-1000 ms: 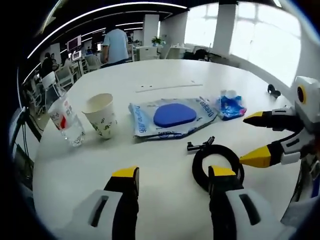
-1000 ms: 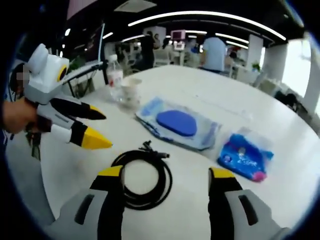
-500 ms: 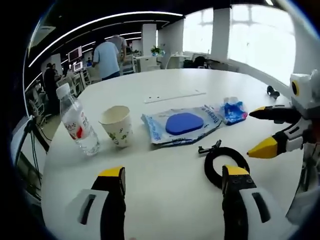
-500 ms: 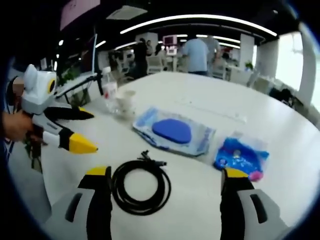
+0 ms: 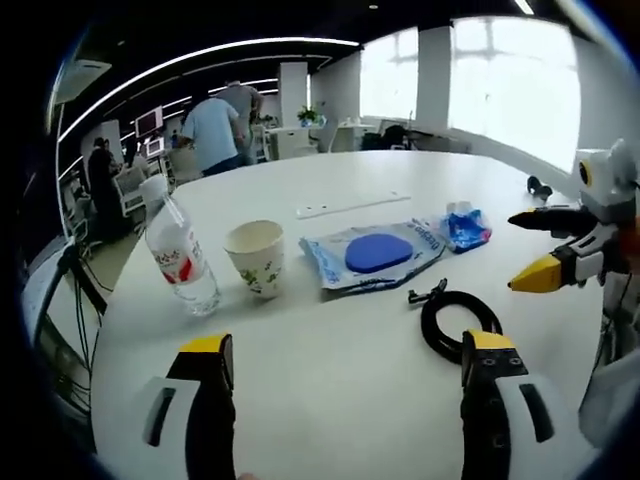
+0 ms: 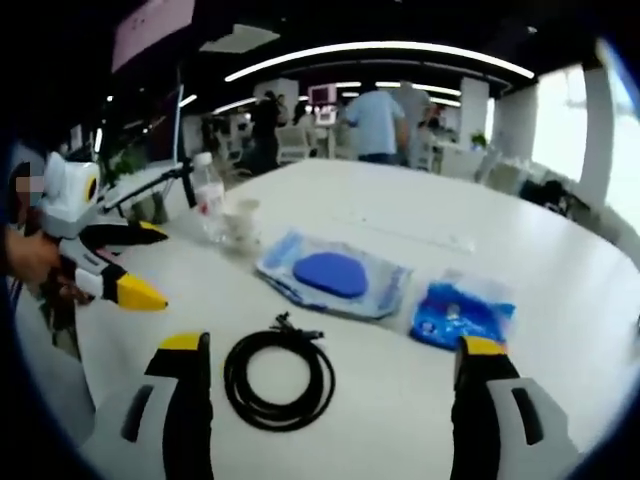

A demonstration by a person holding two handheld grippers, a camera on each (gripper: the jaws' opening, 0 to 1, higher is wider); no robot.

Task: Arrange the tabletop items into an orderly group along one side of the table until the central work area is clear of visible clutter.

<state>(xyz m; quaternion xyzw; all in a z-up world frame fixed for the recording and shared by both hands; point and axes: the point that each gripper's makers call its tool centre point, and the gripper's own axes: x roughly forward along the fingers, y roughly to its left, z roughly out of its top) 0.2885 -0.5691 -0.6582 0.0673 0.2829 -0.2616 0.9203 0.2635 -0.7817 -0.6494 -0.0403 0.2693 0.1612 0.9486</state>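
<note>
Both grippers are drawn back from the items compared with a second ago, their jaws now spread wider. Bare white worktop is seen between each gripper and the things, and more open surface lies beyond them toward the far rounded edge. Nearest the right gripper a black coiled cable lies flat. Behind it lie a clear packet with a blue pad and, to its right, a crumpled blue wrapper. Farther left, a paper cup stands upright beside a tilted water bottle. The left gripper and the right are held wide open, empty, touching nothing.
</note>
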